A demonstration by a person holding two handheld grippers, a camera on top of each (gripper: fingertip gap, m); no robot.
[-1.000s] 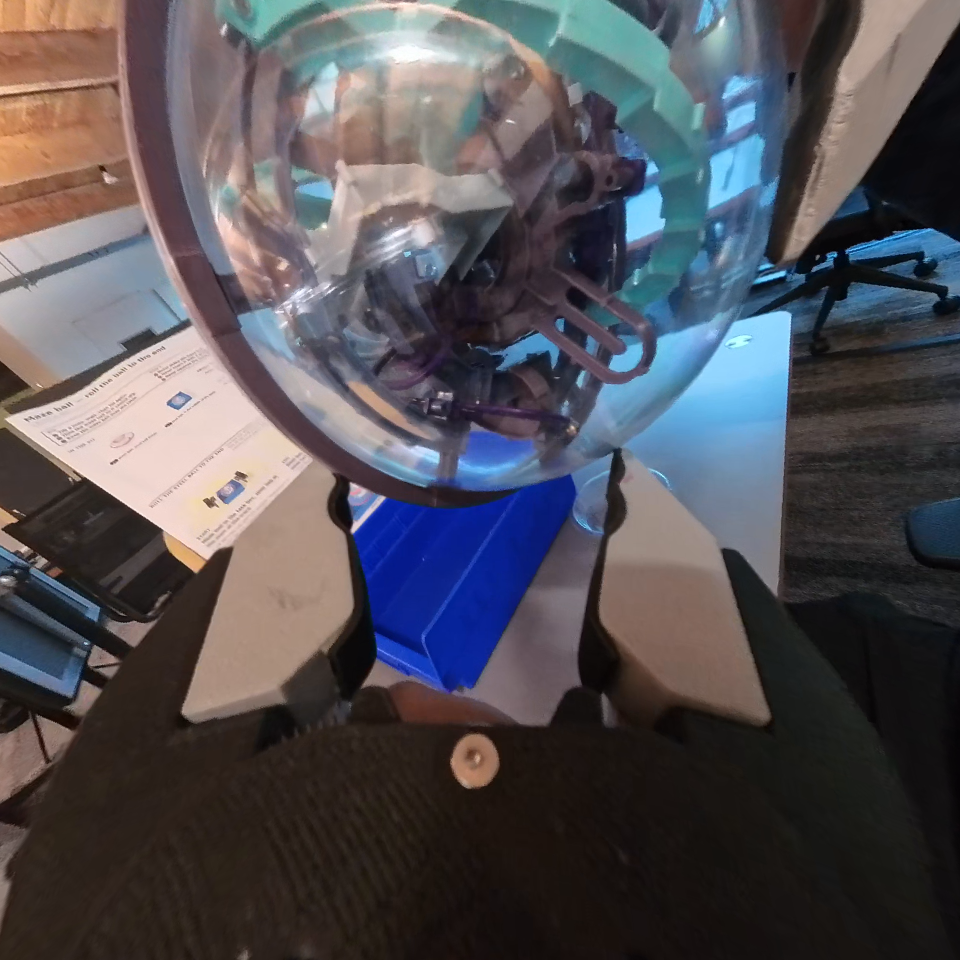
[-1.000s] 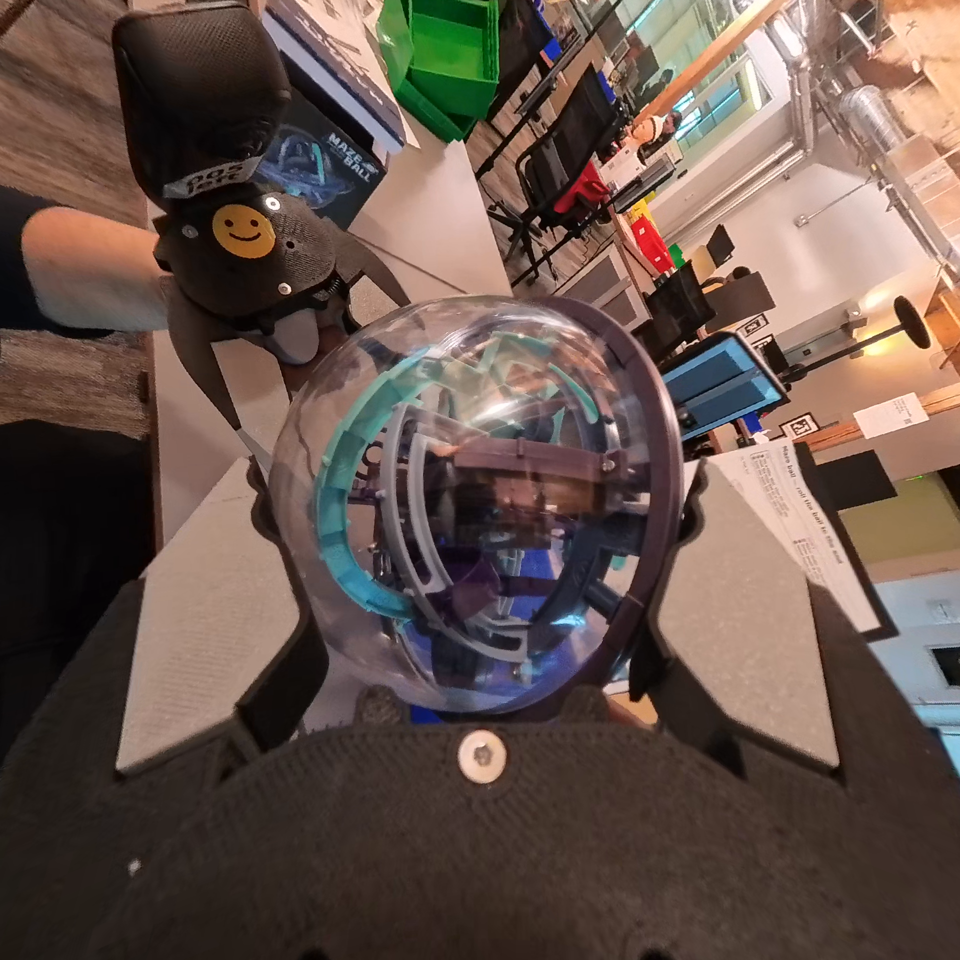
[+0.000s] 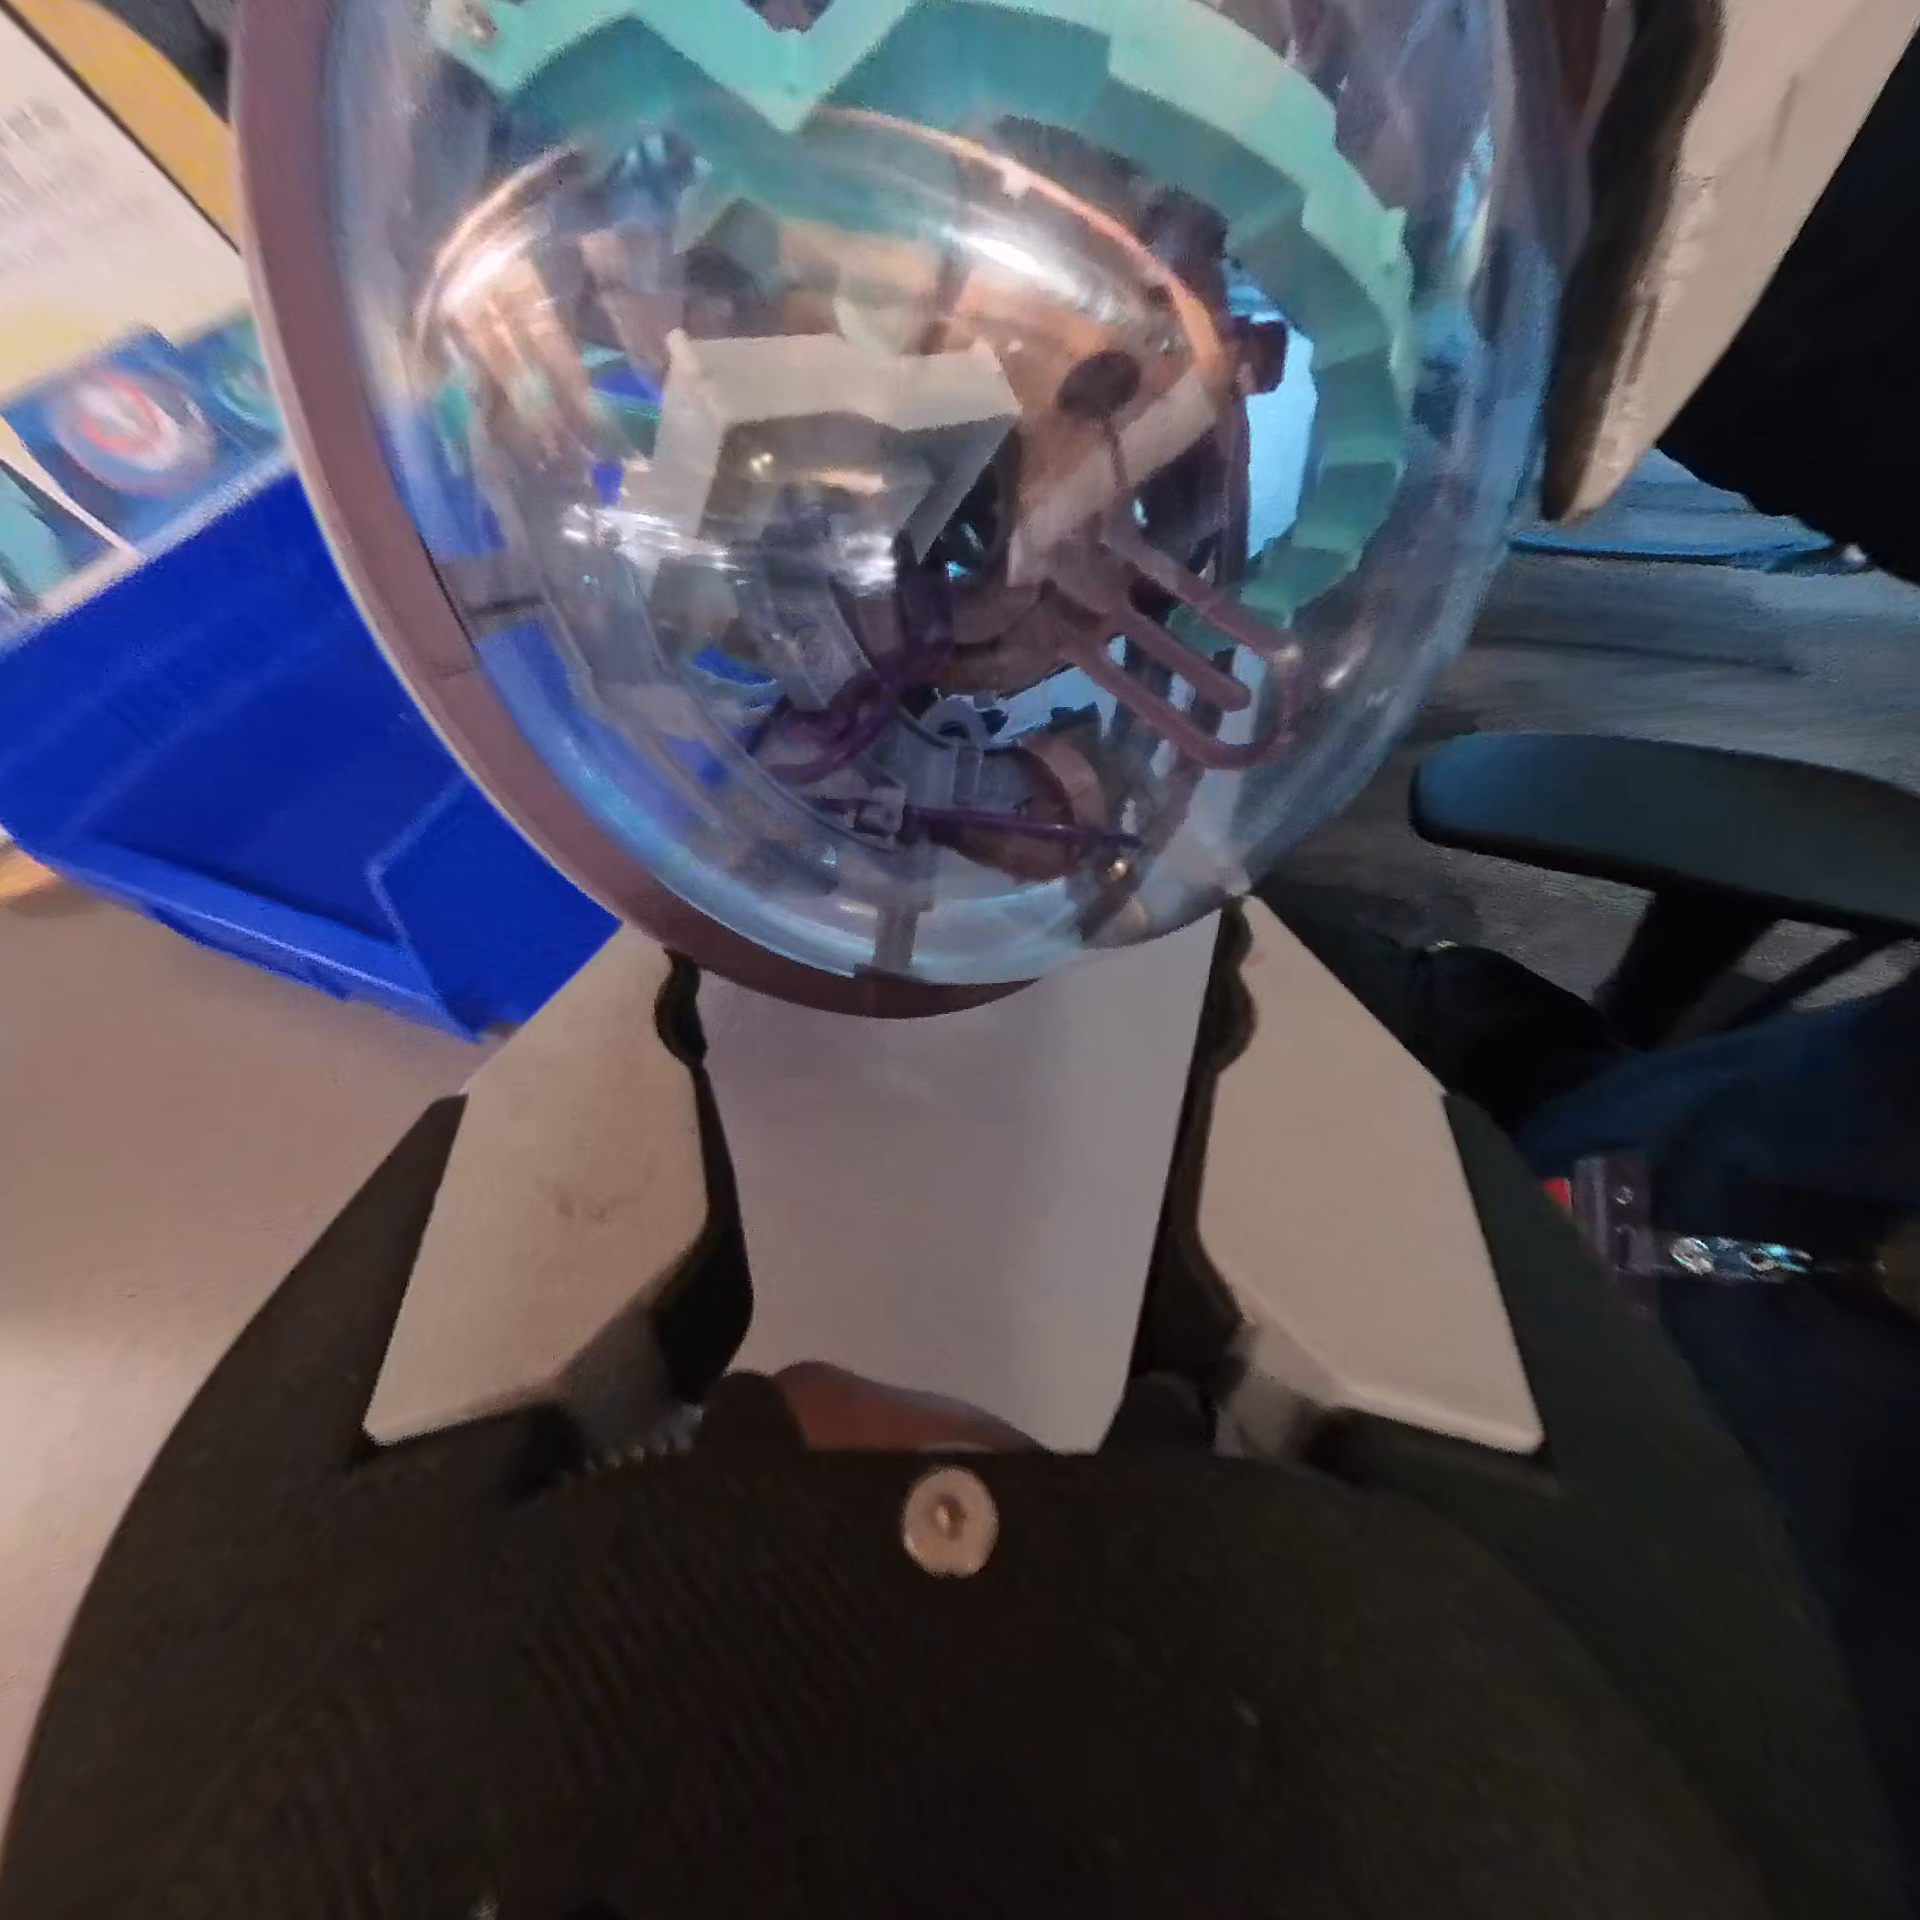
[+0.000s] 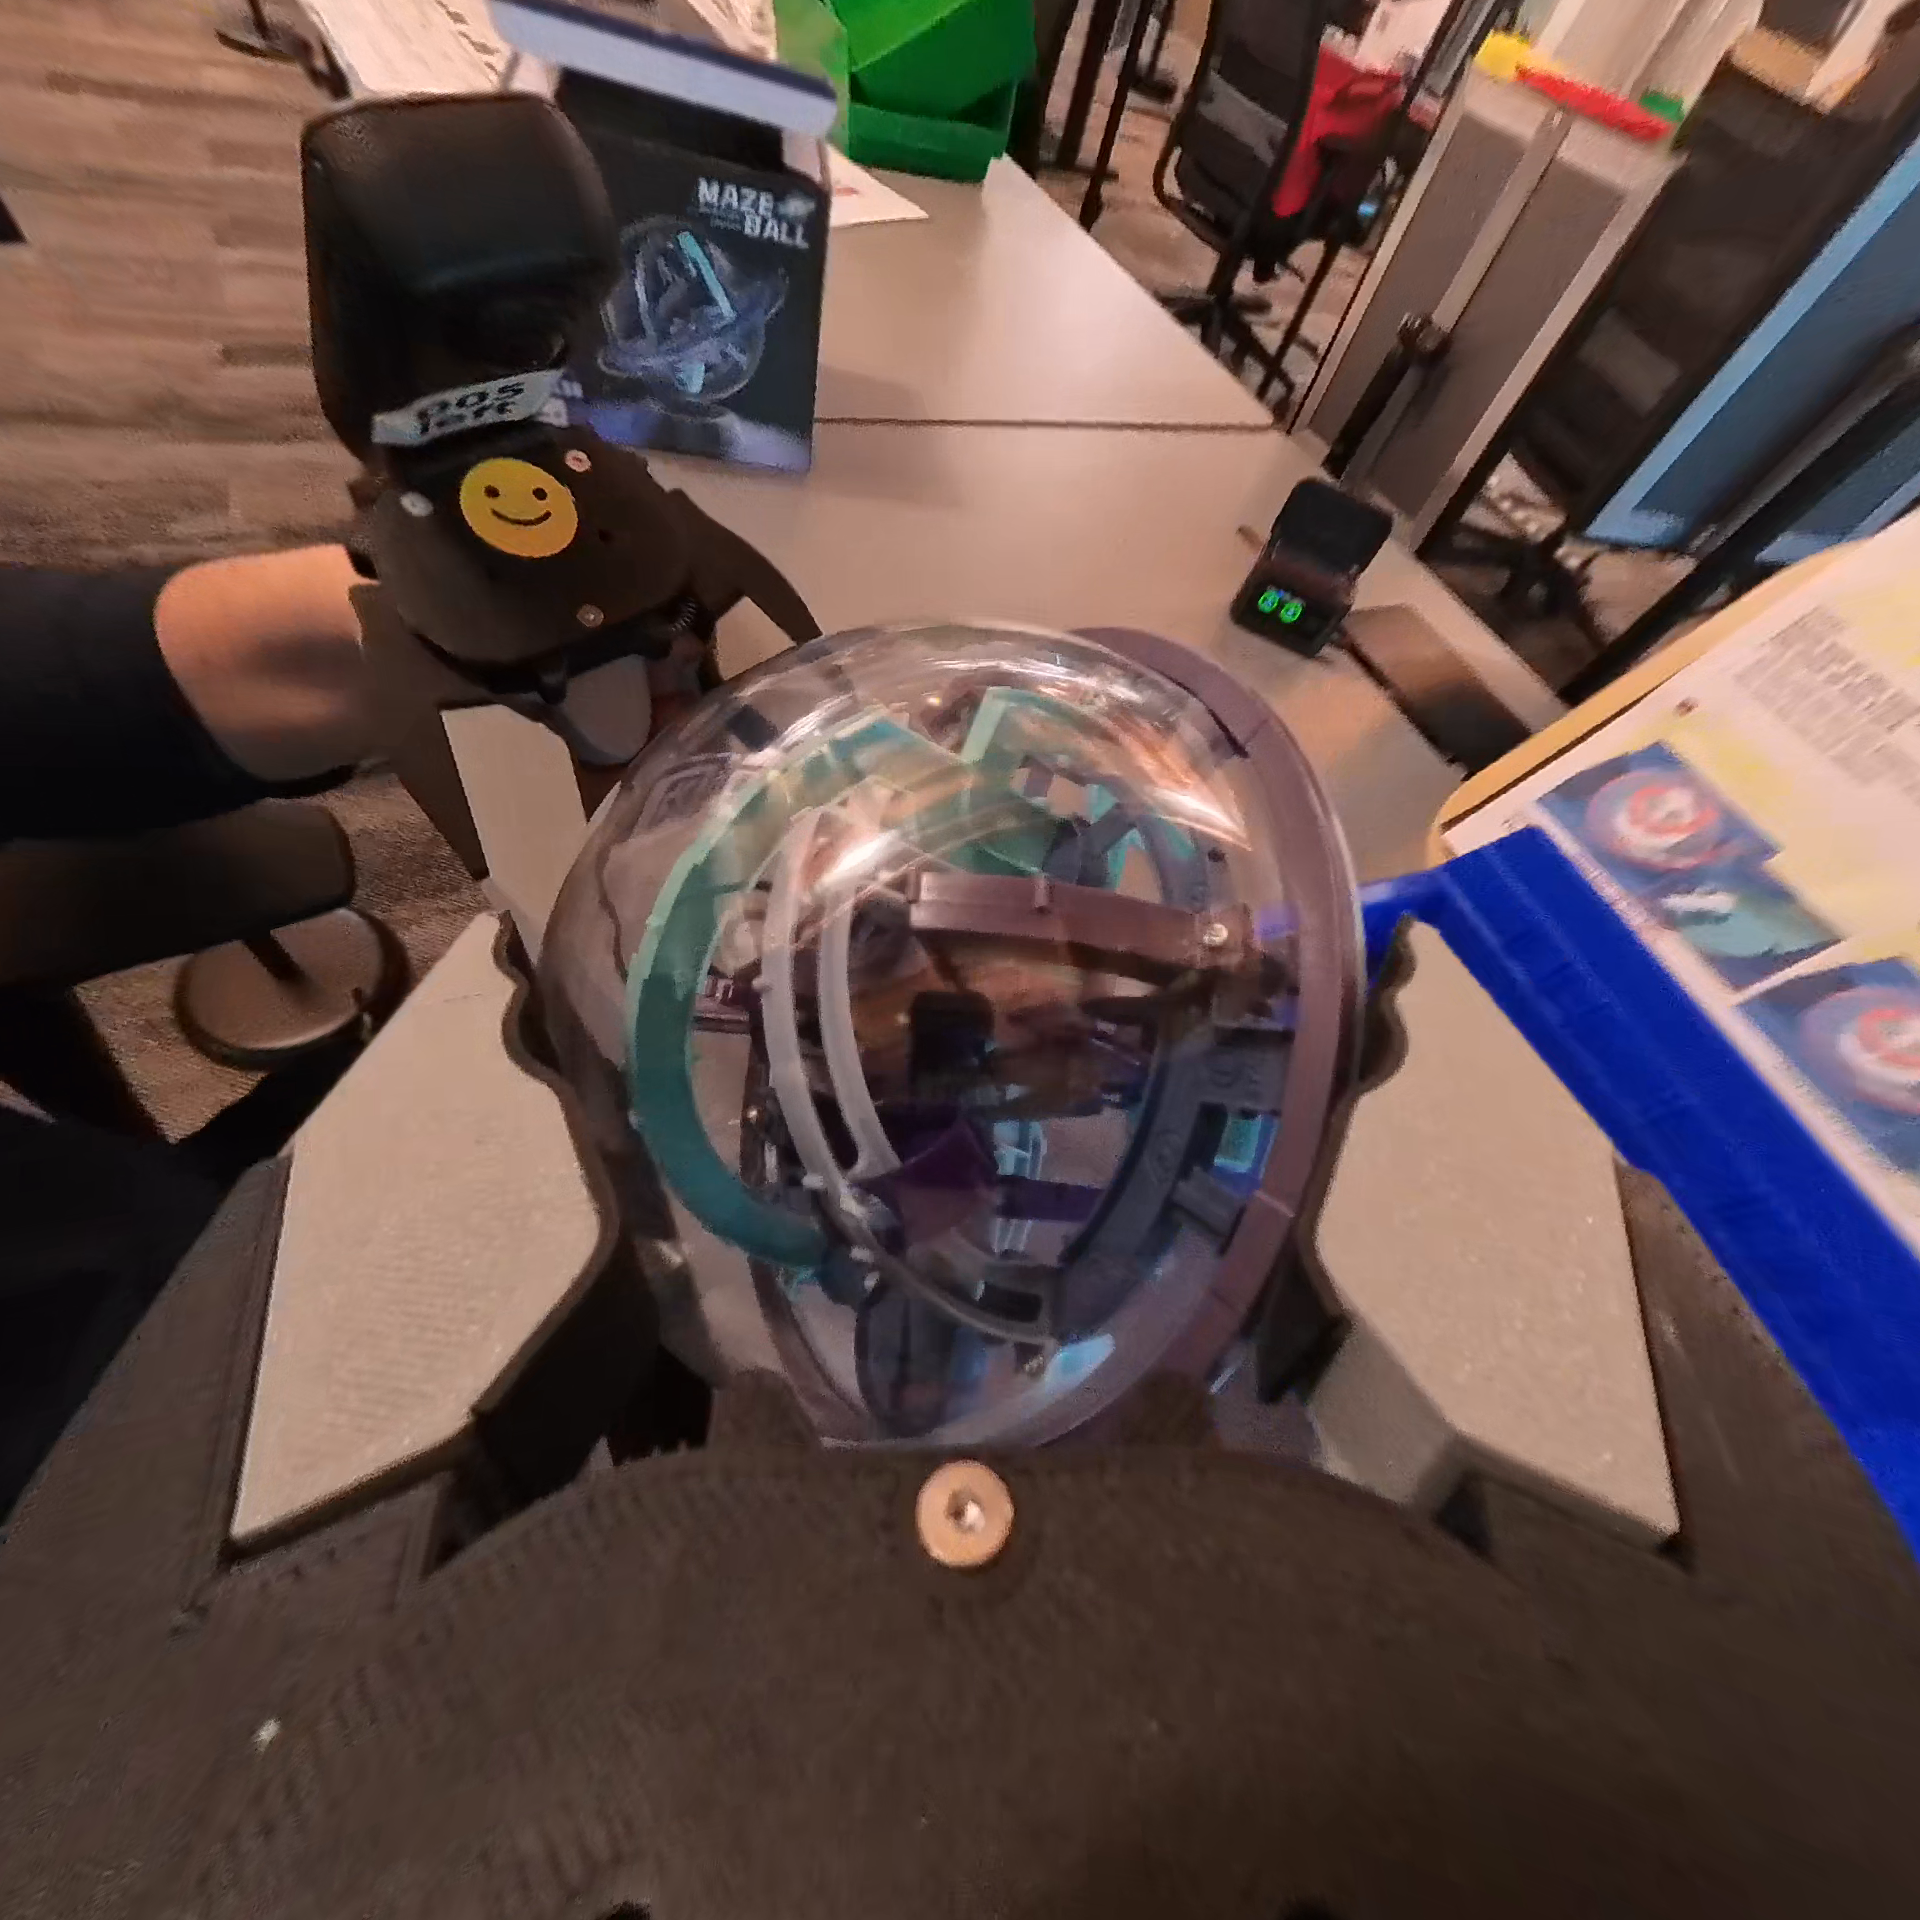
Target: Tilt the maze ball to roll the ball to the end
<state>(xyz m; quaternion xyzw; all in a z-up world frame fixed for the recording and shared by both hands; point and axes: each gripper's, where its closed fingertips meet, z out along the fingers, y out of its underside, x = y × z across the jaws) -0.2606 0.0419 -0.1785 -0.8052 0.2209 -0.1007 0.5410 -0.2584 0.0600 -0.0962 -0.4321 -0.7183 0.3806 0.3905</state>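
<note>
From where I stood, the left gripper (image 4: 582, 821) came in at about ten o'clock of the clear plastic maze ball with teal and purple tracks inside (image 4: 935, 1039), its dark fingertips (image 3: 681, 1003) set wide and touching the underside of the sphere, one at the purple seam band and the other on the clear shell; that looked to me like a cradle meant to steady the sphere, though I could not tell whether those tips were truly pinching. The maze ball itself was off the grey table (image 4: 1039, 343), held up between the two tools. The right gripper (image 4: 951, 987) had its jaws spread very wide around the sphere's widest part, the scalloped pads (image 4: 525, 997) pressed to both flanks, so I judged this to be the main hold that let the wrist tip the whole maze. A small metallic ball (image 3: 1117, 864) sat low in the shell near five o'clock, which suggested rolling was under way. At three o'clock lay a blue plastic bin (image 4: 1621, 1039) with a printed instruction sheet (image 4: 1766, 790) beside it.
</note>
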